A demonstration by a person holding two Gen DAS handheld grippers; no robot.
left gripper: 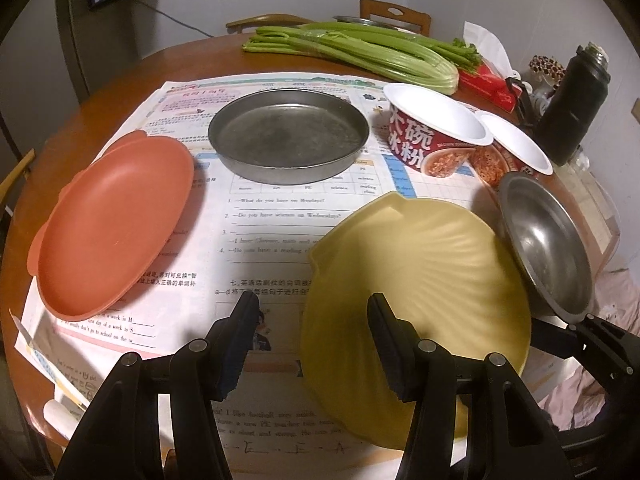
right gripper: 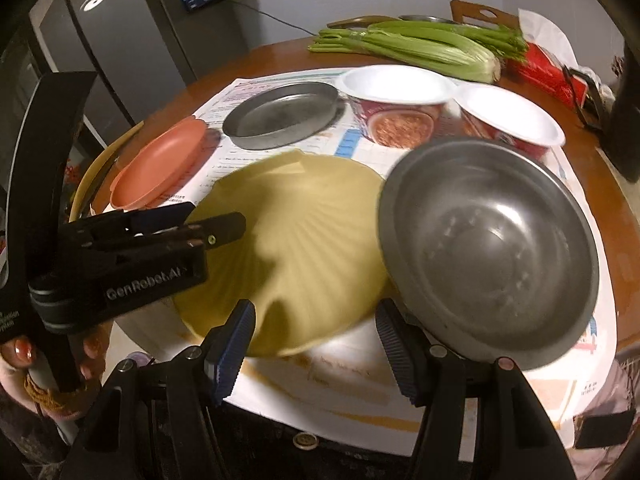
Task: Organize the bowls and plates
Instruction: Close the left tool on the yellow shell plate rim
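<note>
My left gripper (left gripper: 314, 300) clamps the tilted yellow plate (left gripper: 420, 264) (rim only); my right gripper (right gripper: 314, 308) clamps the steel bowl (right gripper: 488, 240) at its three o'clock.

Dull metal pan (left gripper: 288, 140), matt plastic plates, glossy wooden table (left gripper: 120, 92).

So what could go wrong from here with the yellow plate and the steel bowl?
The yellow plate is tilted with the left gripper only at its rim, so it may slip. The steel bowl is tilted too and overlaps the plate's edge; they could knock together. Both are near the table edge and might fall off.
</note>
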